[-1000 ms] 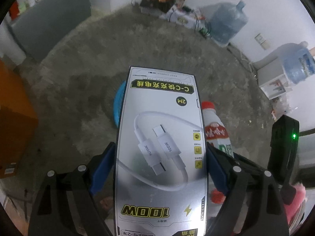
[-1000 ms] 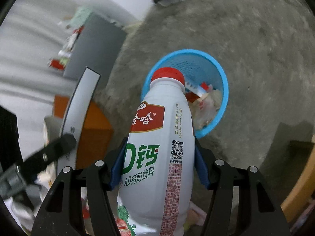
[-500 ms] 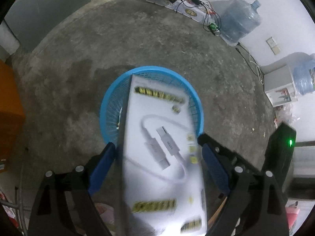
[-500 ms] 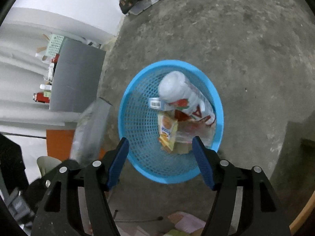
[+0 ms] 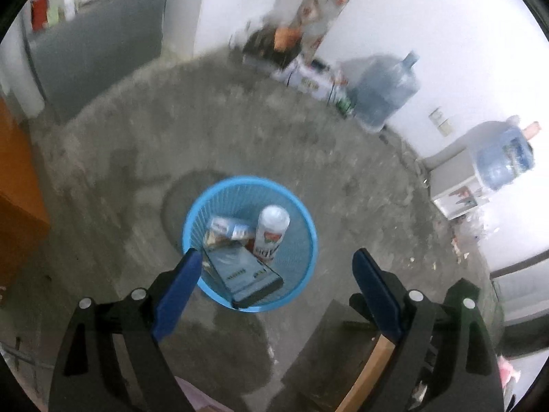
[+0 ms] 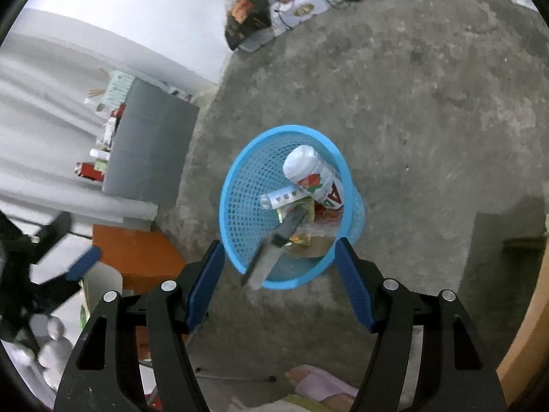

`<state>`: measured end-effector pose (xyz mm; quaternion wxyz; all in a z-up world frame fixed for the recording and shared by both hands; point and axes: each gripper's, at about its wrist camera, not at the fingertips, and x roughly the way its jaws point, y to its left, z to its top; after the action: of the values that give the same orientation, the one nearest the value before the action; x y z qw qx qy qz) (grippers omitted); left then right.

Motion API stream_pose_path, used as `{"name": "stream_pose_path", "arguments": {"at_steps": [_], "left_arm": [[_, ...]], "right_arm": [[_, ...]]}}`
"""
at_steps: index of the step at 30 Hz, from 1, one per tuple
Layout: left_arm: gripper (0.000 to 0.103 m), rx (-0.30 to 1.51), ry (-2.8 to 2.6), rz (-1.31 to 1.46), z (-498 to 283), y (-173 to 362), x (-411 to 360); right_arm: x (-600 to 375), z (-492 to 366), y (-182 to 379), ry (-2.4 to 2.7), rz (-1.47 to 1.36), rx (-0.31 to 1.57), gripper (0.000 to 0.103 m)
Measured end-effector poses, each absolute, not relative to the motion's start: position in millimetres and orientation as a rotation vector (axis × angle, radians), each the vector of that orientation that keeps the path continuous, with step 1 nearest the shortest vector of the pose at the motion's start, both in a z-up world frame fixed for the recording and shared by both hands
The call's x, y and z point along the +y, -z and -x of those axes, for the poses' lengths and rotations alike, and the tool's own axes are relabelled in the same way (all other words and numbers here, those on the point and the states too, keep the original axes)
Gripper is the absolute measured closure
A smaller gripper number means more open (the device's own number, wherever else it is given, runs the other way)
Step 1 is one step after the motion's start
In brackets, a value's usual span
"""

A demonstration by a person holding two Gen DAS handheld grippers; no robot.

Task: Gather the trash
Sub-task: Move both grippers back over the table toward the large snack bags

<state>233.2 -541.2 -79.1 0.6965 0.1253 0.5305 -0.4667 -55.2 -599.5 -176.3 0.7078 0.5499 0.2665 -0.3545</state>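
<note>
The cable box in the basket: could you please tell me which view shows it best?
The left wrist view: the box shows its broad printed face, leaning on the basket rim. The right wrist view shows only its thin edge.

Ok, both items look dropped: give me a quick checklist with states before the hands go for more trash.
1. Left gripper empty, jaws apart: ok.
2. Right gripper empty, jaws apart: ok.
3. White drink bottle inside the blue basket, leaning on its wall: ok.
4. Cable box fully inside: not ok, one end juts over the near rim.
5. Basket upright on the concrete floor: ok.
6. More trash within reach: cannot tell, only blurred scraps at the picture edges.
</note>
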Motion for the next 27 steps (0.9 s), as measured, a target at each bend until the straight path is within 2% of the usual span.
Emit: {"name": "stream_pose_path", "arguments": {"at_steps": [7, 12, 27], "left_arm": [[0.016, 1.008, 1.074, -0.151, -223.4, -7.9, -414.1], [0.016, 0.906, 1.002, -0.062, -201.5, -38.9, -315.4], [0.016, 0.699, 0.562, 0.118, -138.1, -45.5, -17.2]], "right_arm": [[-553.5, 58.5, 138.2, 0.75, -1.081, 0.592, 0.039], [-517.1, 40.6, 102.8, 0.629, -0.967, 0.609, 0.039], [-408.7, -67.4, 21.5, 0.134, -0.75, 0.653, 0.039]]}}
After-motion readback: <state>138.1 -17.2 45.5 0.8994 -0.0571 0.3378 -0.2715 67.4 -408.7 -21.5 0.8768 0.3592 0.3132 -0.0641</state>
